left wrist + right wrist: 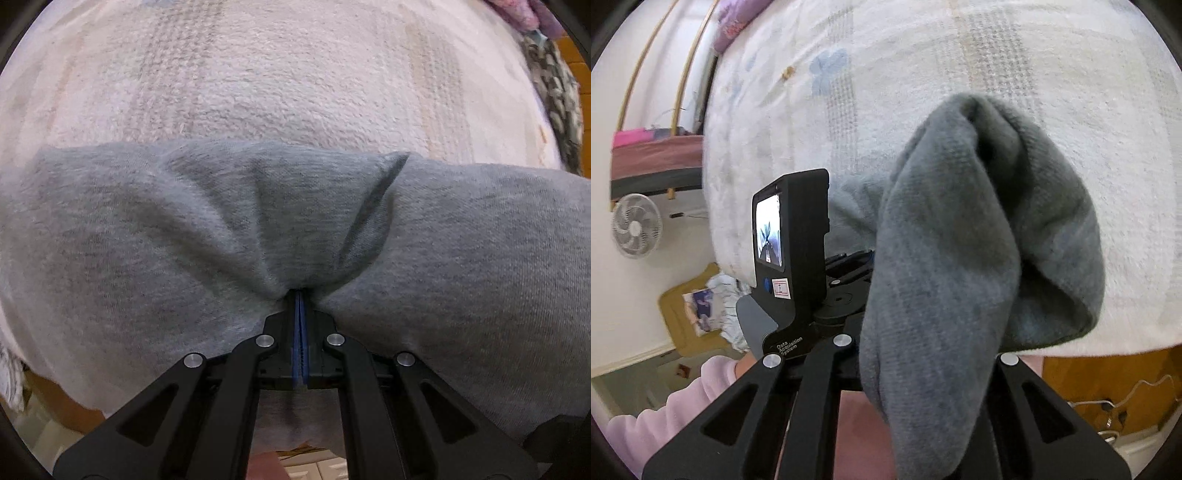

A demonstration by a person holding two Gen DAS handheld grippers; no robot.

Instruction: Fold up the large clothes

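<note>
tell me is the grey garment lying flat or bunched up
Bunched: the grey garment puckers into the shut left gripper and drapes in folds.

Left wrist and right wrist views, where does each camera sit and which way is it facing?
Left wrist: sits on the left tongs, looking steeply down at the grey garment on the pale blanket; its blue pads are shut on a pinch of the cloth.
Right wrist: sits on the right tongs, tips hidden by grey garment draped over them; a lilac sleeve and the left gripper's black body show at left.
Both share the grey garment and the blanket.
</note>
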